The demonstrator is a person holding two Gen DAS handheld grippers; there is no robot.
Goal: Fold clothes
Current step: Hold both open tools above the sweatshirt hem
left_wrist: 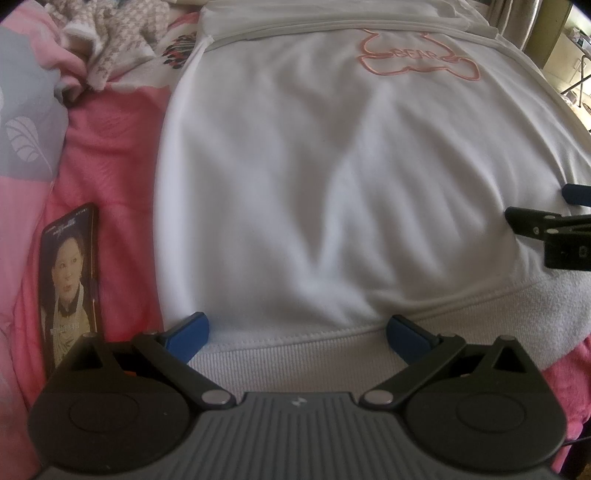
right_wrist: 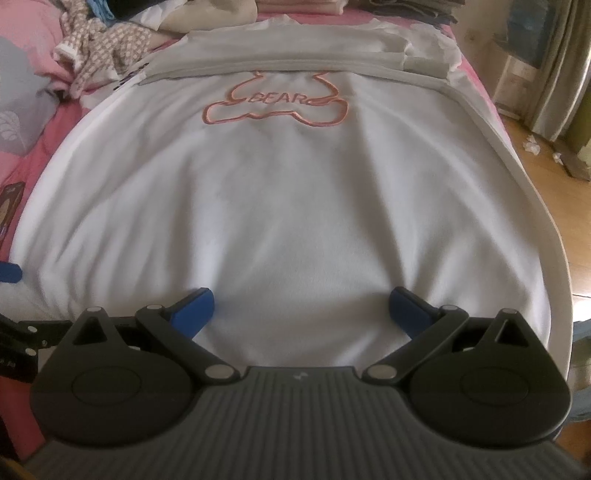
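Note:
A white sweatshirt (left_wrist: pixel 332 177) (right_wrist: pixel 288 206) with a pink bear outline lies flat on the bed, its ribbed hem nearest me. My left gripper (left_wrist: pixel 297 328) stands open over the hem's left part, its blue pads wide apart with only flat cloth between them. My right gripper (right_wrist: pixel 301 306) is open over the lower right of the garment, nothing pinched. The right gripper's fingers (left_wrist: pixel 546 221) show at the right edge of the left wrist view. A blue pad of the left gripper (right_wrist: pixel 9 271) shows at the left edge of the right wrist view.
A phone (left_wrist: pixel 72 277) with a lit screen lies on the pink bedding (left_wrist: pixel 110 155) left of the sweatshirt. Crumpled patterned clothes (right_wrist: pixel 96 44) and folded piles (right_wrist: pixel 295 5) sit at the far end. The bed's right edge drops to a wooden floor (right_wrist: pixel 546 155).

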